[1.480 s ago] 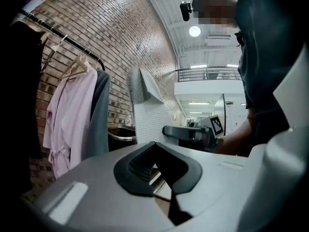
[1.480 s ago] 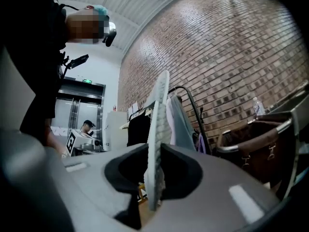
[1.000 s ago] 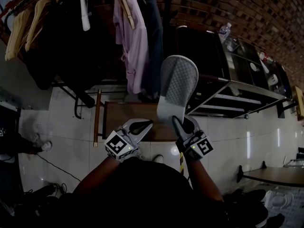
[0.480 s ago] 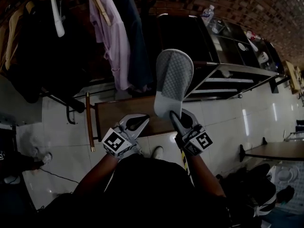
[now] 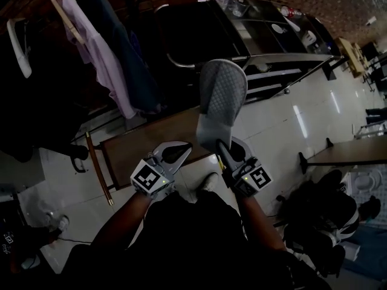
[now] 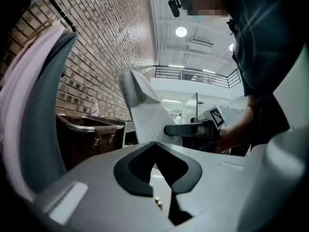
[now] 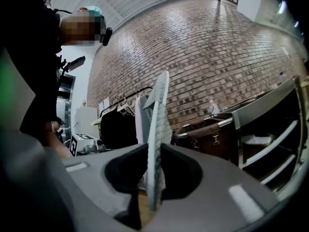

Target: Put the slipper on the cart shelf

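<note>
one grey slipper (image 5: 222, 98) pinched by right gripper (image 5: 221, 146), left gripper (image 5: 186, 145) pressed together, empty, one cart (image 5: 284, 58)

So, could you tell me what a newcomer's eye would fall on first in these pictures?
The grey slipper stands out first: it is upright at the centre of the head view, textured face toward the camera, with its lower end clamped in the right gripper. Just beyond it stands the steel cart with open shelves, and at upper left a pale pink garment hangs from a rack.
</note>
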A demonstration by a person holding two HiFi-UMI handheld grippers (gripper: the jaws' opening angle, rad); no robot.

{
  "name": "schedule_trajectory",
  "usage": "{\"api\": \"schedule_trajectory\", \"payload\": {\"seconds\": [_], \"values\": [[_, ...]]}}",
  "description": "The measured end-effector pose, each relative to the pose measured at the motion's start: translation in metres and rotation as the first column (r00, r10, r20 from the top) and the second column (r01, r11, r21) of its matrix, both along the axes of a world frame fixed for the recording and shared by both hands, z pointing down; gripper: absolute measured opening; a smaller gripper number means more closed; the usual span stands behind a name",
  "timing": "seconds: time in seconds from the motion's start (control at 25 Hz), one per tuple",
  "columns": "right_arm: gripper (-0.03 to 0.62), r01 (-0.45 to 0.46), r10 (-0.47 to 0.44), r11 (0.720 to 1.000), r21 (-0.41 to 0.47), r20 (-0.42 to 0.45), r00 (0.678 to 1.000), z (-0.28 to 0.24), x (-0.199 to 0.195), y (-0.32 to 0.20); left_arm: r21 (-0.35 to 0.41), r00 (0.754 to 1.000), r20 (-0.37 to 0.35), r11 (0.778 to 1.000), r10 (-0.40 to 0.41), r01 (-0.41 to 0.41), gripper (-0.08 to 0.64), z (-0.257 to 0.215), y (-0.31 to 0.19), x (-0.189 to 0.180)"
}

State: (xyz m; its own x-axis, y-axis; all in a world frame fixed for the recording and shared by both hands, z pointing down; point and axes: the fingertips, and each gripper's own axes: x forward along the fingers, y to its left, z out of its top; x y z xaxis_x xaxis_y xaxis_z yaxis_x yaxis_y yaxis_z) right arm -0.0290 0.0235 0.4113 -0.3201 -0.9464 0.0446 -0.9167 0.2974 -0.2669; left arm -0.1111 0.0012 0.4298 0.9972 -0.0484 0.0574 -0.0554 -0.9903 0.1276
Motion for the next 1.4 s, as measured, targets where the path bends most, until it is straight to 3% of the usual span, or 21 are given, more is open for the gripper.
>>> {"api": "schedule_trajectory", "payload": {"seconds": [0.28,0.52,0.88,1.12,1.4], "values": [[0.066,-0.071,0.071,0.997,0.013,0.018,0.997,0.007,0.081,0.03,0.005,0.999,0.022,0.999,0.042,-0.042,0.006,0.003,0.025,0.074],[0.066,-0.082,0.081,0.996,0.03,0.033,0.996,0.01,0.179,0.062,0.056,0.998,0.031,0.997,0.057,-0.059,0.006,-0.007,0.062,0.175],[0.066,-0.105,0.104,0.994,0.021,0.046,0.994,0.018,0.314,0.114,0.05,0.997,0.039,0.996,0.069,-0.07,0.006,-0.011,0.109,0.316],[0.066,-0.145,0.145,0.989,-0.006,0.086,0.986,0.038,0.366,0.13,0.061,0.994,0.055,0.993,0.098,-0.101,0.006,-0.01,0.123,0.36],[0.066,-0.125,0.137,0.986,-0.11,0.115,0.984,0.076,0.373,0.114,0.05,0.989,0.055,0.989,0.137,-0.14,0.006,0.0,0.105,0.379]]}}
